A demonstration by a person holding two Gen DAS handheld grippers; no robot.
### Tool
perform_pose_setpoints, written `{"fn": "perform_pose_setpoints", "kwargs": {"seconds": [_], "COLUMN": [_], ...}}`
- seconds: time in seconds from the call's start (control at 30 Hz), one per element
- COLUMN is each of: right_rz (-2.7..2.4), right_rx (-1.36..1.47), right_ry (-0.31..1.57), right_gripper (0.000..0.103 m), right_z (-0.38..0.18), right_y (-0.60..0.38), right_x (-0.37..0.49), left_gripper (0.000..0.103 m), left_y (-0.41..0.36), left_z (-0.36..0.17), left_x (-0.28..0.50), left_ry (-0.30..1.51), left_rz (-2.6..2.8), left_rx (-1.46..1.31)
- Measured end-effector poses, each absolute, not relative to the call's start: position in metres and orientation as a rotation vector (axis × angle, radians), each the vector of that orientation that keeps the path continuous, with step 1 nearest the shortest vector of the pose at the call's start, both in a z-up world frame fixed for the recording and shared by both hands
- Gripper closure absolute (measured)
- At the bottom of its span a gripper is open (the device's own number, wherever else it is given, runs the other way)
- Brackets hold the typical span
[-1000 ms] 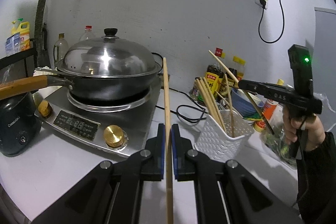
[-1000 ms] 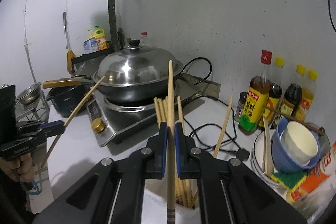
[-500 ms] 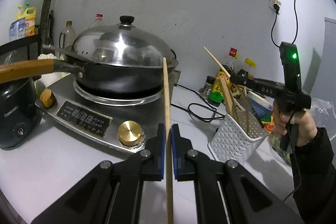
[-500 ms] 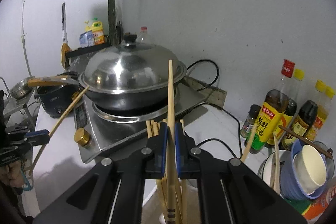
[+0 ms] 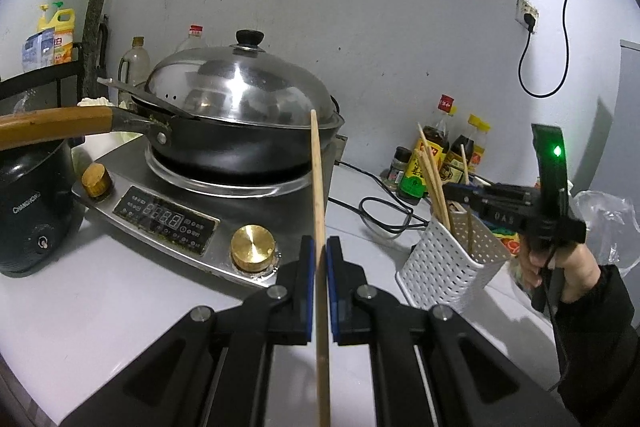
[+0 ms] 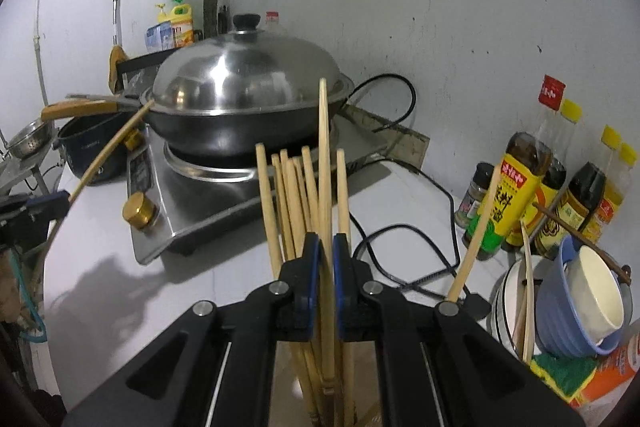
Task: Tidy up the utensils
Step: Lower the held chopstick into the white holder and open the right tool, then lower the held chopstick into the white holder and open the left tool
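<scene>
On a white kitchen counter (image 5: 100, 291), the left black two-finger gripper (image 5: 319, 269) is clamped on a single pale wooden chopstick (image 5: 318, 187), held upright in front of a lidded black wok (image 5: 240, 131) on a silver induction cooker (image 5: 192, 211). To its right, the right black two-finger gripper (image 6: 327, 267) pinches another wooden chopstick (image 6: 325, 155) directly above a white perforated plastic holder (image 5: 452, 267), among the bundle of chopsticks (image 6: 292, 195) standing inside it.
</scene>
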State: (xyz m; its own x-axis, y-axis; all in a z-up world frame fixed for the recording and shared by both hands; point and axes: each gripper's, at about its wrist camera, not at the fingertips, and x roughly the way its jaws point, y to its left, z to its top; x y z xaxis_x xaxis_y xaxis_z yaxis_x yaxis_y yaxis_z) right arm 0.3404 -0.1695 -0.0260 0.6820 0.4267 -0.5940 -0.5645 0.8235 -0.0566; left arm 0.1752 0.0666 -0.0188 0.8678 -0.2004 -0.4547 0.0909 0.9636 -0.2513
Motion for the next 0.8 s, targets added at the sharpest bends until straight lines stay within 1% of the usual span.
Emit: {"fn": "perform_pose_setpoints", "kwargs": {"seconds": [0.33, 0.37, 0.43, 0.5, 0.8], "right_rz": [0.533, 0.533, 0.53, 0.526, 0.504], "right_rx": [-0.216, -0.212, -0.204, -0.192, -0.138], "right_ry": [0.624, 0.621, 0.615, 0.611, 0.593], "right_gripper": [0.096, 0.095, 0.084, 0.08, 0.079], "right_z": [-0.028, -0.027, -0.024, -0.021, -0.01], "right_y": [-0.189, -0.192, -0.198, -0.205, -0.241], "right_x": [0.315, 0.311, 0.304, 0.298, 0.28], "left_gripper": [0.098, 0.098, 0.098, 0.098, 0.098], "left_y": [0.054, 0.051, 0.043, 0.032, -0.007], "left_z": [-0.009, -0.008, -0.005, -0.002, 0.015], "left_x": [0.162, 0.162, 0.162, 0.162, 0.172], "left_ry": [0.48, 0.478, 0.474, 0.47, 0.45], "left_rz": [-0.163, -0.17, -0.181, -0.196, -0.214], "left_rx": [-0.227, -0.229, -0.226, -0.209, -0.199]}}
